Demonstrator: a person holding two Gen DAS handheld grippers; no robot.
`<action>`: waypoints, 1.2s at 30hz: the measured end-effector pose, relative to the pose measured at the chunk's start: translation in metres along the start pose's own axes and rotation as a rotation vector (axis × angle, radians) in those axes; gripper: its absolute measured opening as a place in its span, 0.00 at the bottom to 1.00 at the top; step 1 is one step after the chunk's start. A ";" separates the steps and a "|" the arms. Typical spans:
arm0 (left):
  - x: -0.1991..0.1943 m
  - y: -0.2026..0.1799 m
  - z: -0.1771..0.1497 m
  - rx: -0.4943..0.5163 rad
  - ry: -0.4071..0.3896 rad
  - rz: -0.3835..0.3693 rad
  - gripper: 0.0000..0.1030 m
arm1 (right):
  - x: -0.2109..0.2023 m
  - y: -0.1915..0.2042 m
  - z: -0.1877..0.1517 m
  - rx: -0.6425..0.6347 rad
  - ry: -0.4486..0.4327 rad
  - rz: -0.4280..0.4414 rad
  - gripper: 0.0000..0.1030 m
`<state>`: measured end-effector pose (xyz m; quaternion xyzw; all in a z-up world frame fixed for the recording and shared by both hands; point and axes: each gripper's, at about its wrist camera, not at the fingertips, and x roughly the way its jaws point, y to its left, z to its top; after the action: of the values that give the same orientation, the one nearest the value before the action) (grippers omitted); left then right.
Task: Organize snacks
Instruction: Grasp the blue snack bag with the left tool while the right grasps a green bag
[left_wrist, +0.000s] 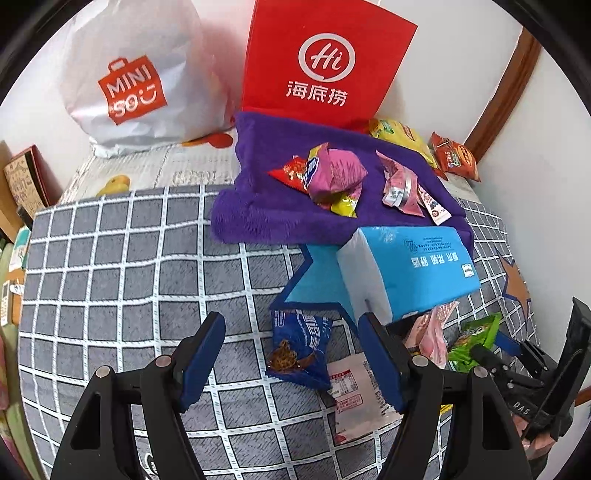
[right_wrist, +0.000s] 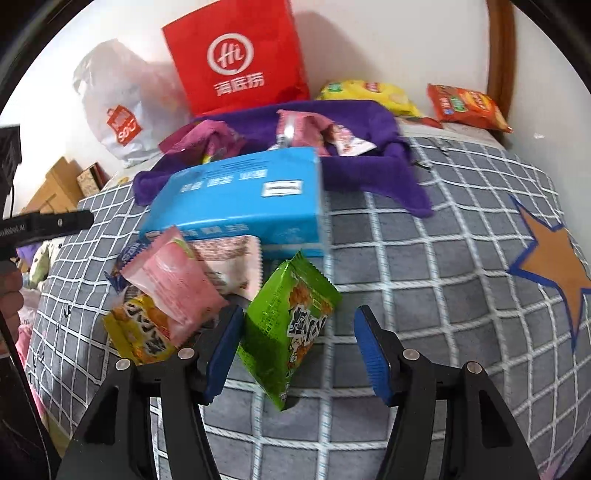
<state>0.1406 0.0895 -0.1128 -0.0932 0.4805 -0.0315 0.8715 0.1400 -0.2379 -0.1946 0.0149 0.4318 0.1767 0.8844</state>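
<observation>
**Snack pile on the bed, both tongs hovering open**

So the whole mess sits on a bed with a grey checked blanket (left_wrist: 110, 266). The left tongs (left_wrist: 291, 365) have their blue pads spread apart with nothing clamped; a dark blue snack packet (left_wrist: 299, 350) and a white-and-pink packet (left_wrist: 354, 398) lie on the blanket in the gap between them, not pinched by either pad.

The right tongs (right_wrist: 299, 354) are parted too. A green snack packet (right_wrist: 291, 325) stands tilted between the pads, right up against the left pad, with clear space to the right pad, so it's not gripped. Just to its left there's a pink packet (right_wrist: 173, 284) lying over a yellow packet (right_wrist: 140, 332).

Behind all that sits a blue tissue pack (right_wrist: 240, 199), partly resting on the packets. Further back, a purple towel (left_wrist: 266, 147) carries more snacks, including a magenta packet (left_wrist: 336, 177). At the wall: a red paper bag (left_wrist: 325, 62), a white shopping bag (left_wrist: 133, 81), plus a yellow chip bag (right_wrist: 369, 94) and an orange snack bag (right_wrist: 465, 107).
</observation>
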 end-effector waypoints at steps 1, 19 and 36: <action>0.002 0.000 -0.001 -0.005 0.002 -0.003 0.70 | -0.001 -0.002 -0.001 0.011 0.001 0.007 0.59; 0.037 0.001 -0.020 0.009 0.046 0.019 0.70 | 0.029 0.004 -0.005 0.028 0.020 0.015 0.57; 0.065 -0.019 -0.034 0.167 -0.111 0.125 0.65 | 0.035 -0.019 -0.005 -0.024 -0.101 -0.067 0.56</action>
<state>0.1477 0.0573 -0.1814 0.0083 0.4323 -0.0116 0.9016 0.1616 -0.2454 -0.2278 -0.0012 0.3849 0.1511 0.9105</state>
